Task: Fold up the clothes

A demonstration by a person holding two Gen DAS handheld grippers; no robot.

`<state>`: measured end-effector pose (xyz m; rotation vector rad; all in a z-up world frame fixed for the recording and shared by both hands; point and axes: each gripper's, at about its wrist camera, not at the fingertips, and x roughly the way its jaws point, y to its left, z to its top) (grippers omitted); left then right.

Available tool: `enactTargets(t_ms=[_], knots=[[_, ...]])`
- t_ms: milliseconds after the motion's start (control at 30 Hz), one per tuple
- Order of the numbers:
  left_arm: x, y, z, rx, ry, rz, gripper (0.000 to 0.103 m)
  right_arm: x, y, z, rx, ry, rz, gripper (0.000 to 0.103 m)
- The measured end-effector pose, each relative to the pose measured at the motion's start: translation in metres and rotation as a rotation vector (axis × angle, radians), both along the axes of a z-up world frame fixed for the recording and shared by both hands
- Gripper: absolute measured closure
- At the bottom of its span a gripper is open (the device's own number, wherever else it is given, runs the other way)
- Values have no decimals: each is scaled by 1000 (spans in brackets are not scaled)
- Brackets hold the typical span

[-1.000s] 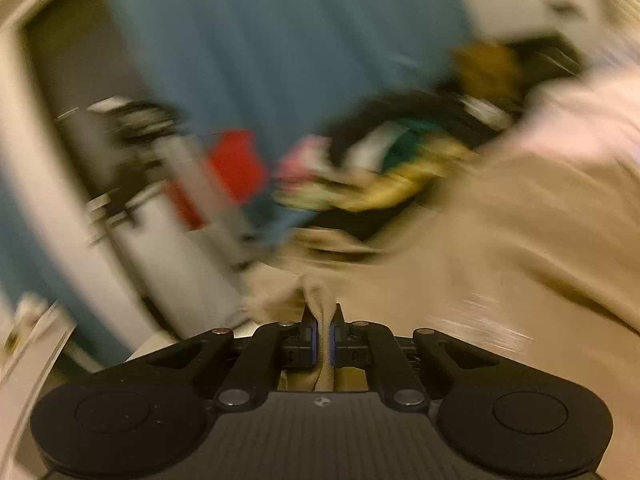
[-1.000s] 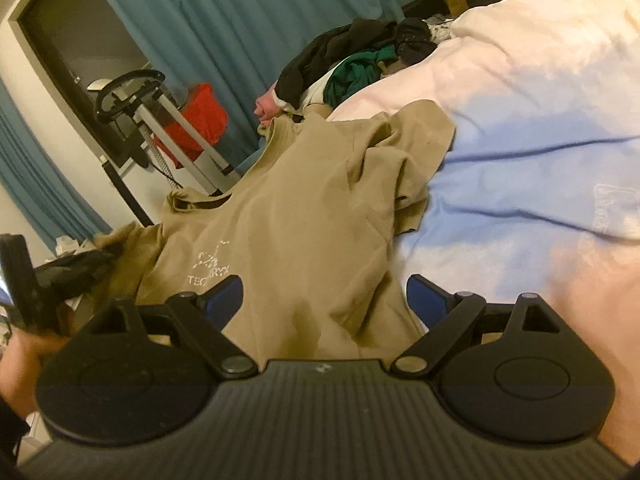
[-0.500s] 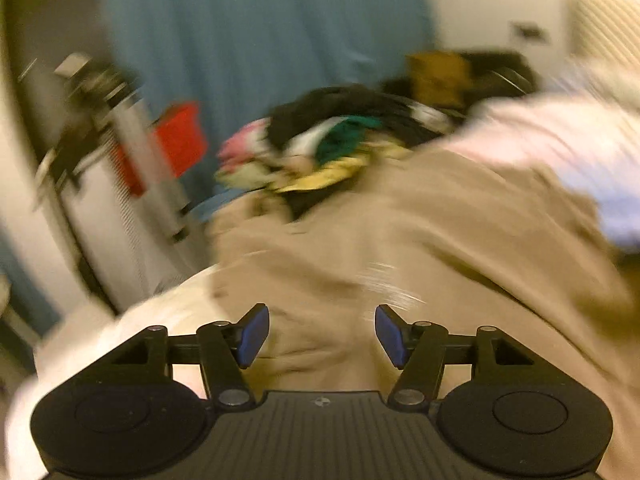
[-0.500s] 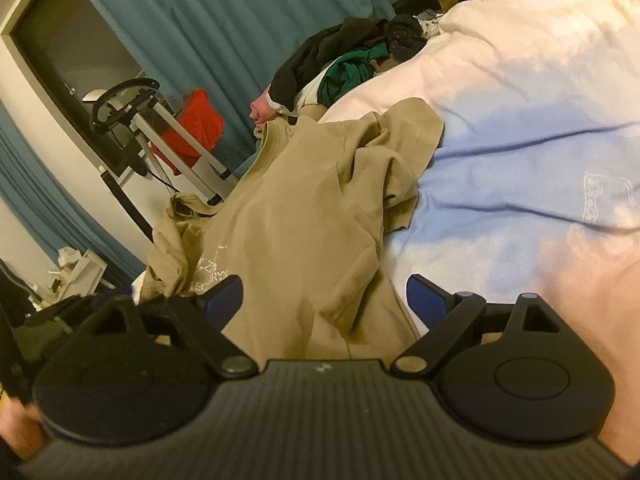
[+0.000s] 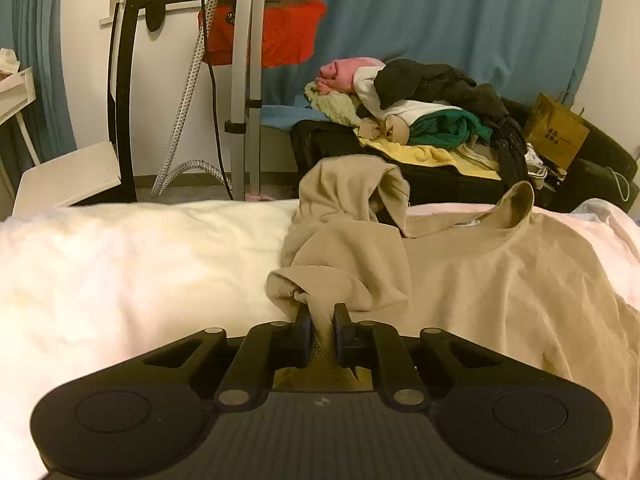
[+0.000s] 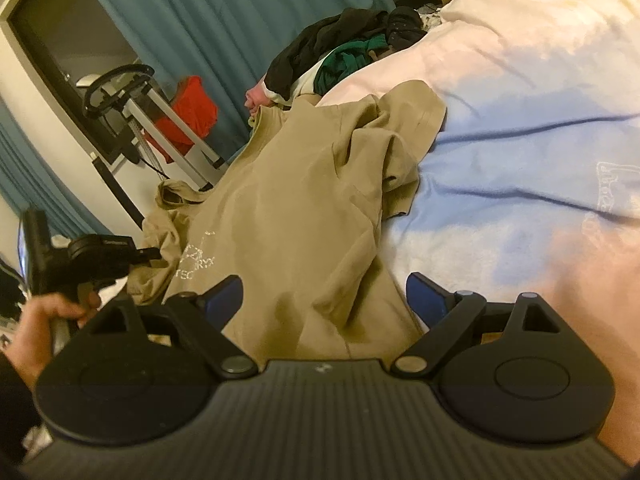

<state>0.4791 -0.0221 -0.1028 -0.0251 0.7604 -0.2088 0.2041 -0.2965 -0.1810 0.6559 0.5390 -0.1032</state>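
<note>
Left wrist view: the left gripper [image 5: 322, 318] had just closed its jaws, pinching a bunched sleeve of the tan T-shirt [image 5: 480, 276] spread ahead on the bed [image 5: 120, 264].

Right wrist view: the right gripper [image 6: 324, 294] stood wide open, empty, over the shirt's hem. Judged step: spreading flat; next, draw the sleeve outward.
</note>
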Motion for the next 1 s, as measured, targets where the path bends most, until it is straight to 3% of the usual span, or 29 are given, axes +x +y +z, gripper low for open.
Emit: enactTargets(t_ms=[233, 333, 433, 500, 533, 567, 667, 833, 1000], knots=[[11, 95, 40, 36, -35, 177, 95, 2, 8, 1, -52, 5, 7, 13], [21, 135, 49, 153, -69, 272, 97, 3, 8, 0, -63, 7, 7, 13], [20, 179, 47, 180, -45, 408, 94, 4, 10, -1, -74, 10, 7, 13], [10, 201, 43, 139, -30, 439, 88, 5, 11, -1, -82, 11, 7, 12], [2, 210, 42, 119, -17, 449, 78, 5, 12, -1, -87, 12, 8, 12], [-7, 217, 41, 67, -2, 456, 64, 5, 12, -1, -89, 12, 8, 12], [-43, 232, 35, -137, 35, 473, 45, 5, 11, -2, -85, 11, 8, 12], [-81, 226, 14, -447, 94, 447, 48, 3, 11, -1, -79, 10, 11, 12], [-78, 210, -4, -523, 78, 504, 49, 0, 12, 0, -65, 14, 18, 13]])
